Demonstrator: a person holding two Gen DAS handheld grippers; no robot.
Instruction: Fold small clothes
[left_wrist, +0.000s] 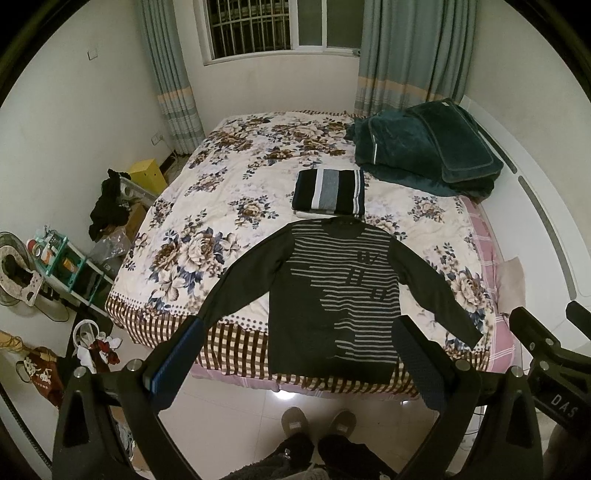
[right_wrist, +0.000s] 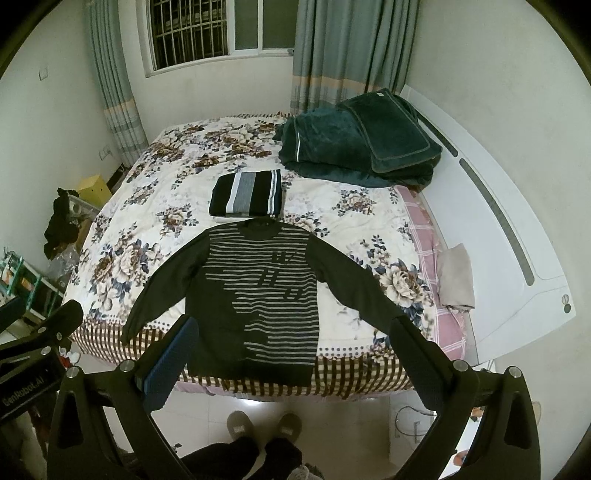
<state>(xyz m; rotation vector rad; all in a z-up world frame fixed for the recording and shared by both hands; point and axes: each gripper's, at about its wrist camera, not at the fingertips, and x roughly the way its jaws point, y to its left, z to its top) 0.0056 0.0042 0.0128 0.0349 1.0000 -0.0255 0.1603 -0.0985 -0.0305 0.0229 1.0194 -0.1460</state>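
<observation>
1. Two grippers, left gripper (left_wrist: 299, 354) and right gripper (right_wrist: 295, 350), held high above the bed's near edge, jaws spread wide, nothing pinched.
2. Striped knit sweater (left_wrist: 340, 291) spread flat on the floral quilt (left_wrist: 207, 221), sleeves out; folding likely not yet begun.
3. Probably next: a sleeve cuff to pinch and carry inward.
4. Already folded: striped garment (left_wrist: 328, 192) beyond the collar; soft, limp knit.

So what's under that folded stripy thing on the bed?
Under the folded striped garment a pale, whitish folded layer peeks out at the near edge, lying on the floral bedspread. What that layer is cannot be seen; the garment covers it.
</observation>
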